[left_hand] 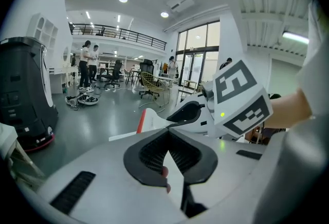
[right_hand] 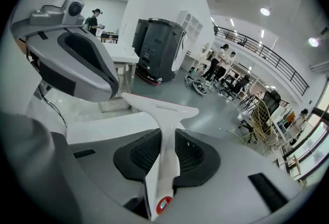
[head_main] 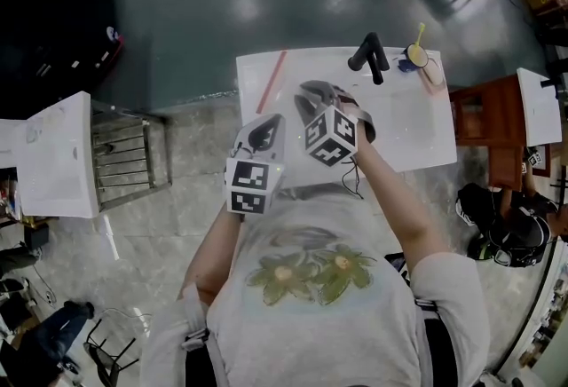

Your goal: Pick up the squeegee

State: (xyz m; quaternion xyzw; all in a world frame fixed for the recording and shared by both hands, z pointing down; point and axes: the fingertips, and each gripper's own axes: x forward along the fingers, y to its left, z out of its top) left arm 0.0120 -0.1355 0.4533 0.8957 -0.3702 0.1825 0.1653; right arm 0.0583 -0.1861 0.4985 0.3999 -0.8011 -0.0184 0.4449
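Note:
The squeegee (right_hand: 165, 115) is white, with a T-shaped head and a thin red blade edge. My right gripper (right_hand: 165, 142) is shut on its handle, the head sticking out past the jaws. In the head view the right gripper (head_main: 312, 98) is above the white table (head_main: 417, 132), and the red blade (head_main: 272, 81) shows to its left. The left gripper view shows the squeegee head (left_hand: 145, 121) just ahead of the right gripper's jaw. My left gripper (head_main: 266, 133) hangs at the table's near left corner. Its jaws (left_hand: 168, 138) meet at the tips with nothing held.
A black two-handled tool (head_main: 371, 55) and a yellow cup with a blue item (head_main: 414, 54) lie at the table's far edge. A brown wooden stand (head_main: 484, 123) is to the right, a metal rack (head_main: 124, 154) to the left. A dark machine (left_hand: 23, 94) stands on the floor.

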